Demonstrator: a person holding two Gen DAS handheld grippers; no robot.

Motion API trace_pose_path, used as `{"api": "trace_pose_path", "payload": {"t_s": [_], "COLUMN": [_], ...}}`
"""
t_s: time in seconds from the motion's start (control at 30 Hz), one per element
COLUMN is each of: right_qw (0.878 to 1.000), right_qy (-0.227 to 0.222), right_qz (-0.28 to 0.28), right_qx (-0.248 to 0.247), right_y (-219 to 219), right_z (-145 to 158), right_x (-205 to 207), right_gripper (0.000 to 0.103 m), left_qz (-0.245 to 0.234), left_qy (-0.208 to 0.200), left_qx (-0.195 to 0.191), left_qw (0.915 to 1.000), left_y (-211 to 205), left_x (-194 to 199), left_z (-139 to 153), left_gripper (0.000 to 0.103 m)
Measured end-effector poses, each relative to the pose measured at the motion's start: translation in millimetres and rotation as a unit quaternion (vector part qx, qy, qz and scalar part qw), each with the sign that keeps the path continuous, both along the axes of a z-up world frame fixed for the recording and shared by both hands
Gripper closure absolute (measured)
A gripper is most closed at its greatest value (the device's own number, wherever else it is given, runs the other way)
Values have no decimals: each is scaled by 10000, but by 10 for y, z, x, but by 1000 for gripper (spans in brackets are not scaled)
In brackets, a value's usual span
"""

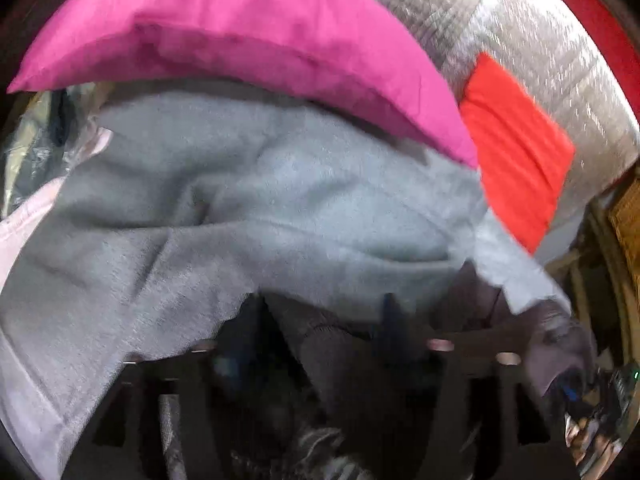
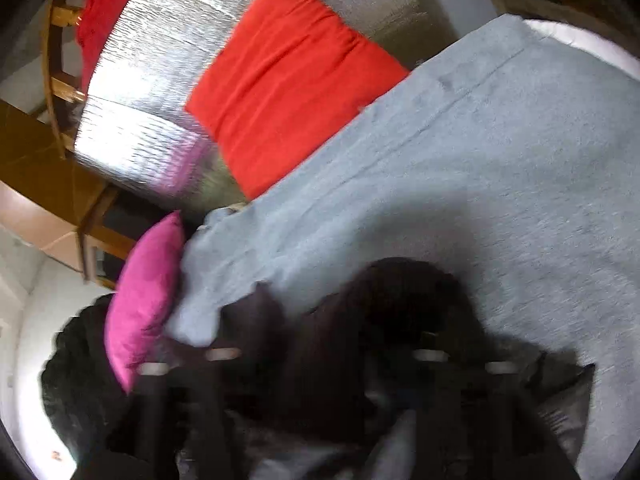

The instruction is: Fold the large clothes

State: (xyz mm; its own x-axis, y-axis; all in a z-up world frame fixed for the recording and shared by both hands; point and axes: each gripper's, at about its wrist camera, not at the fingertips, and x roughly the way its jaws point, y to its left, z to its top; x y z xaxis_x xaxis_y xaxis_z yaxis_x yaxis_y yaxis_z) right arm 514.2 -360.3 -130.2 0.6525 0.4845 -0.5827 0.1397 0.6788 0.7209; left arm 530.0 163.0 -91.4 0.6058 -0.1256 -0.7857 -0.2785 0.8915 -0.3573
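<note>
Both my wrist views are smeared by motion blur, and nothing is really sharp. The fisheye lens bends the edges into a dark round border. The silver foil sheet (image 2: 132,120) gives strong white glare. My gripper fingers (image 1: 192,412) stay dark, and a soft shadow lies on the grey fleece blanket (image 2: 460,208).

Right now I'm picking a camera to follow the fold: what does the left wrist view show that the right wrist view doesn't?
Only the left wrist view: a pale pink fabric edge at the left, crinkled clear plastic above it, and a gloved hand at the right.

Only the right wrist view: a wooden chair frame with red cloth draped on it, and a black knitted item on a white surface.

Both: the grey fleece garment, dark garment by the fingers, magenta pillow, red cushion and silver foil mat.
</note>
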Motion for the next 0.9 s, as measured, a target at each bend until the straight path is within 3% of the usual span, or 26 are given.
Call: {"api": "trace_pose_path", "payload": {"t_s": [0.03,0.23,0.43,0.5,0.63,0.8,0.9], "right_qw": [10000,9985,9947,9924,9908,9897,9914], "right_qy": [-43,-351,-595,-727,-688,-755,-718], "right_qz": [13,-172,-178,-28,50,-488,-733], "right_qx": [-53,-372,-821,-991,-1164,-1115,-813], "right_y": [21,-1,-128,-136,-160,-182,-103], "right_z": [41,321,542,532,358,218,70], "right_x": [-15,-186,-634,-908,-1493,-2197,-2577], "right_gripper": [30,25,25,25,25,25,21], "left_qz": [189,438,-70,-98,-163,21,63], "left_qy": [-149,-438,-661,-723,-635,-907,-892], "left_qx": [98,137,507,641,531,126,177], "left_qw": [9997,9980,9965,9953,9964,9958,9958], "left_y": [39,324,419,427,361,254,140], "left_x": [-41,-262,-894,-1146,-1603,-2158,-2277], "left_z": [78,304,287,209,35,-52,-119], "left_gripper": [19,19,19,19,19,19,19]}}
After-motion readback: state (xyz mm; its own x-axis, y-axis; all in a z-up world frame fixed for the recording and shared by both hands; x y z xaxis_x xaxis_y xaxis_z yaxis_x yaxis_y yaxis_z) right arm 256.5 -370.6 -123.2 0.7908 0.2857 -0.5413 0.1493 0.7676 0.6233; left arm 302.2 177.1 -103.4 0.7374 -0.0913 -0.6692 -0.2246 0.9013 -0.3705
